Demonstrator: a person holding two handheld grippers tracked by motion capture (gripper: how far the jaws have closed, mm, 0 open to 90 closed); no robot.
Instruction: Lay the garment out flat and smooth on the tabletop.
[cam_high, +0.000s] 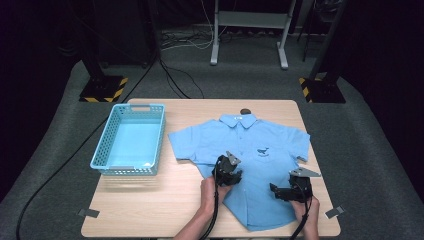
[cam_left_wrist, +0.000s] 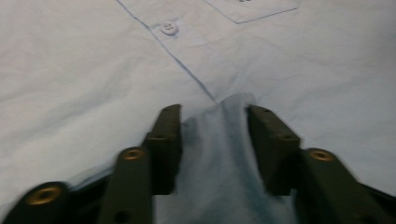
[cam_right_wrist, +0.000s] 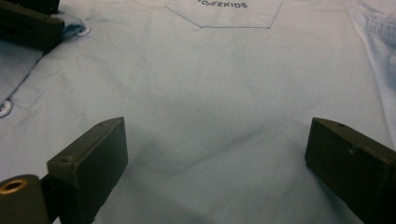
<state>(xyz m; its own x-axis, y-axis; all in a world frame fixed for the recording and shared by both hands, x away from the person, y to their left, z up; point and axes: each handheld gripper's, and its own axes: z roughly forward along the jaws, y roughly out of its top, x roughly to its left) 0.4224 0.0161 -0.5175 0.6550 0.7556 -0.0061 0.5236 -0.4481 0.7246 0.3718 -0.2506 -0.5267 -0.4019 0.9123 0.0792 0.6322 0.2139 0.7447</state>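
So there's a light blue short-sleeved cotton shirt lying flat and face up on the pale wooden counter, collar toward the far edge, hem toward the person. It sits on the right half of the counter, buttoned up, with a chest pocket that has a little dark whale print on it. In the right gripper view you can read part of some dark lettering along the top of that pocket.

The left gripper is down on the middle of the shirt, right around the button placket. Its fingers have a ridge of the blue fabric bunched up between them, pads pressing on both sides of the fold, so it's pinching the cloth. A white button sits just beyond the pinch, farther up the placket.

The right gripper is over the lower right part of the shirt, near the hem. Its fingers are spread wide with flat cloth between them, nothing pinched.

Off to the left of the shirt, well apart from it, there's a light blue plastic basket with a lattice wall. Past the counter it's grey carpet floor with cables and stand legs.
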